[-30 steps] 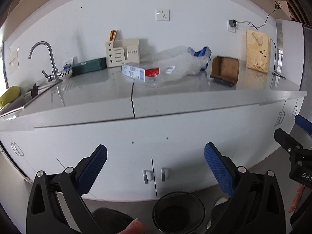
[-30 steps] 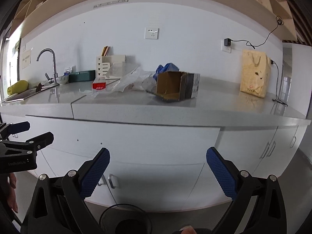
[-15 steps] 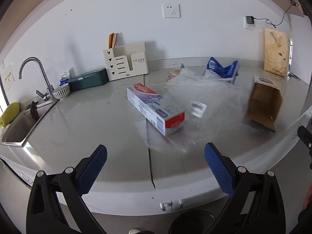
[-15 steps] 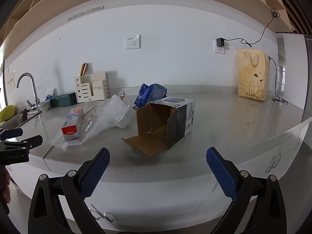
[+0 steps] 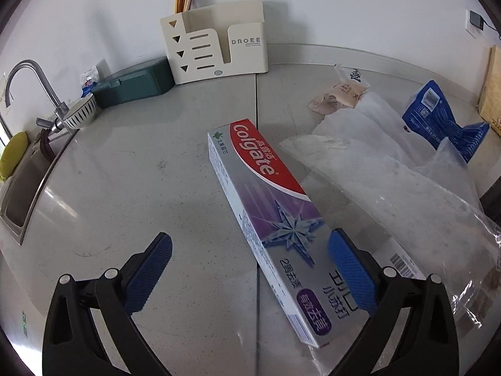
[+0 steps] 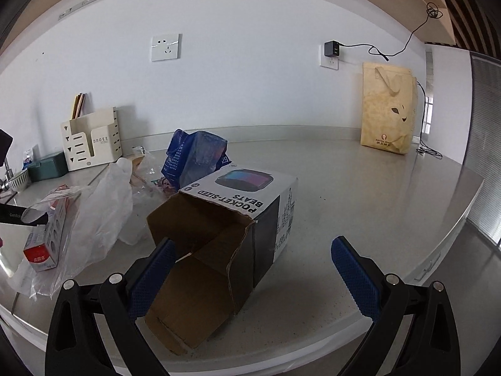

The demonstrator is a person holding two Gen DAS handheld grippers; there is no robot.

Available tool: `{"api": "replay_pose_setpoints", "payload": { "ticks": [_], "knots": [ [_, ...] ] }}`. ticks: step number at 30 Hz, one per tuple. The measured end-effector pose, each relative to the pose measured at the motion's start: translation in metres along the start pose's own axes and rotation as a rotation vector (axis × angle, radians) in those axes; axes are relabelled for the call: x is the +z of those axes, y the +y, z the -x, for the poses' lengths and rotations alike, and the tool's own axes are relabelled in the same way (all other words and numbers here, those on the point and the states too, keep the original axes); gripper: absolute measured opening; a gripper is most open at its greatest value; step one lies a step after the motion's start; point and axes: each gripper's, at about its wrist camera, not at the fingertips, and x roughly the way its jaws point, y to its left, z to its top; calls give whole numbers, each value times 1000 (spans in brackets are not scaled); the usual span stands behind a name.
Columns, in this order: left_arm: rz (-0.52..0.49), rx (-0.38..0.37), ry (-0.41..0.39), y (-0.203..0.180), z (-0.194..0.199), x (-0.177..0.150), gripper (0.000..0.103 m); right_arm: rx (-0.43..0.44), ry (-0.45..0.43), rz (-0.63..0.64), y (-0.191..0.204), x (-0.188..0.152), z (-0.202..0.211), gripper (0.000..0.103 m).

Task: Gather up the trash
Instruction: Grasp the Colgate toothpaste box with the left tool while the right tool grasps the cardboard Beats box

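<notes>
Left wrist view: the left gripper [image 5: 249,261] hangs over the table [image 5: 131,188], jaws wide apart; the toothpaste box [image 5: 269,219] lies flat, its near end between them, closer to the right jaw, beside a clear plastic bag [image 5: 391,188]. Right wrist view: the right gripper [image 6: 253,269] has its jaws spread too, the opened cardboard box [image 6: 225,235] lying on its side between them, its flaps just beside the left jaw.
</notes>
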Motion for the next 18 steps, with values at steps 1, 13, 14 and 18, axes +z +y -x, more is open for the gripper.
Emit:
{"api": "replay_pose_setpoints", "payload": {
  "ticks": [1,13,14,18],
  "knots": [
    [7,-1,9,0,-2,3,100,0,10,-2,0,0,-4,100],
    [10,25,122,-10,-29,20,99,2,61,7,7,5,-25,100],
    [16,23,121,-8,-31,20,99,3,64,8,8,5,-27,100],
    [29,22,115,-4,-35,18,92,22,88,-7,6,5,-33,84]
  ]
}}
